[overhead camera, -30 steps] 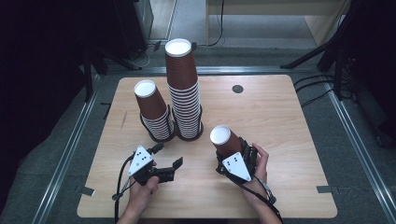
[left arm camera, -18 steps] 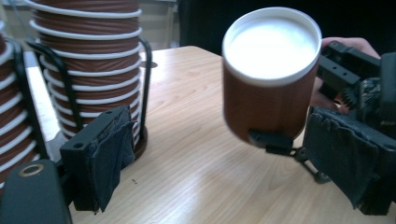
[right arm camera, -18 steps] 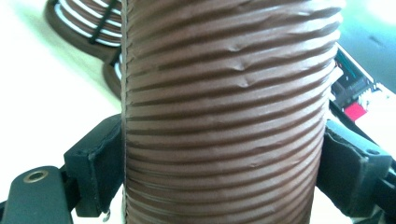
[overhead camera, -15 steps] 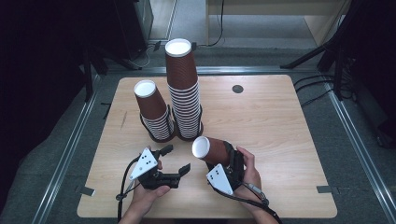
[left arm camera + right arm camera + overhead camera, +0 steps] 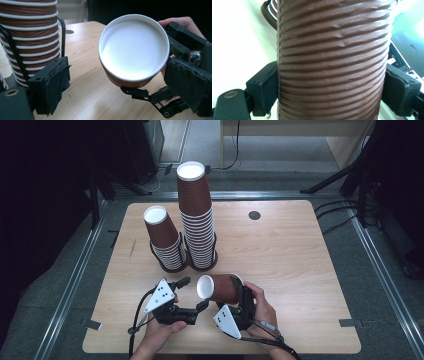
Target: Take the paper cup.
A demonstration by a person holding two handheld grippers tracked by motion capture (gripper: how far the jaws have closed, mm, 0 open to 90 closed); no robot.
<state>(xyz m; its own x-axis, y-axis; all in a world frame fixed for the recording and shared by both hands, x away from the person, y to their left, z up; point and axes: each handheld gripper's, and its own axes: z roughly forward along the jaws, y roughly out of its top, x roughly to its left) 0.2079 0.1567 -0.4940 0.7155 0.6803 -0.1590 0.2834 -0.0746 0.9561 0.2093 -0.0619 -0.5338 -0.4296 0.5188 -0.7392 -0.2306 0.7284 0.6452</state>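
Cup (image 5: 219, 288) is clamped sideways by right gripper (image 5: 243, 296), left gripper (image 5: 192, 294) having just opened empty; ribbed wall may be crushed if squeezed harder.

The right tongs (image 5: 332, 90) hide parts of the cup (image 5: 332, 62) wall.

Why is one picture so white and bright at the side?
In the right gripper view the table beside the brown cup is washed out by glare, its grain nearly gone. In the left gripper view the cup's white inside is evenly lit and sharp. The high view is dim around the table.
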